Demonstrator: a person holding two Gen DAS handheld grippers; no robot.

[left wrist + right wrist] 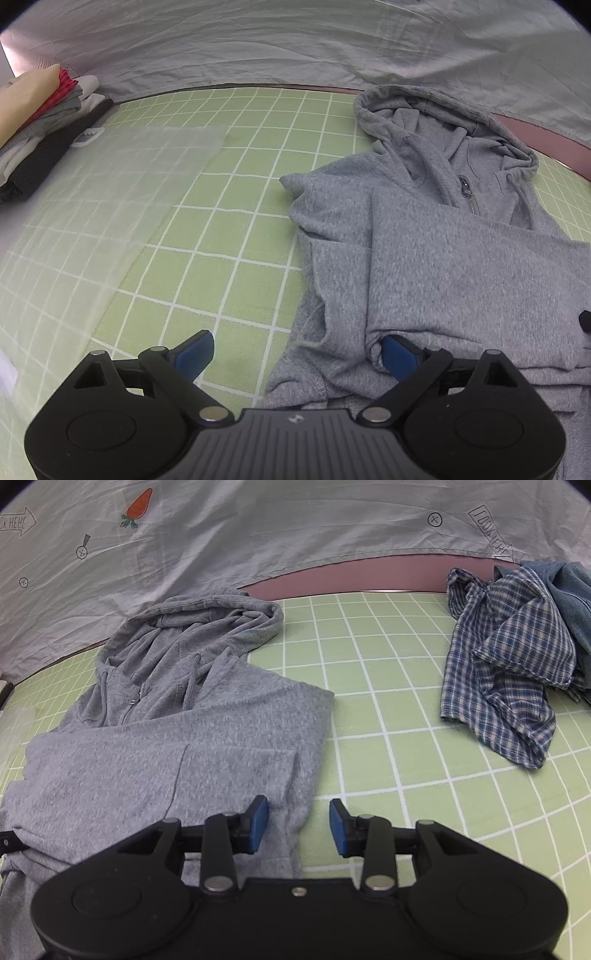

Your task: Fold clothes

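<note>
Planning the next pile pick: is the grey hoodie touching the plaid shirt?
Apart. The right wrist view shows bare green grid cloth between the grey hoodie and the plaid shirt.

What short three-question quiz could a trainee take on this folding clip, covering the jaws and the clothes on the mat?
1. True or false: the left gripper has its jaws shut on the grey hoodie.
2. Which garment lies crumpled off to the right of the hoodie? A) plaid shirt B) red towel C) black trousers
3. Fill in: the folded clothes stack sits at the far ___ of the green grid mat.

Key
1. False: the jaws are open, and so are those of the right gripper.
2. A
3. left
</note>
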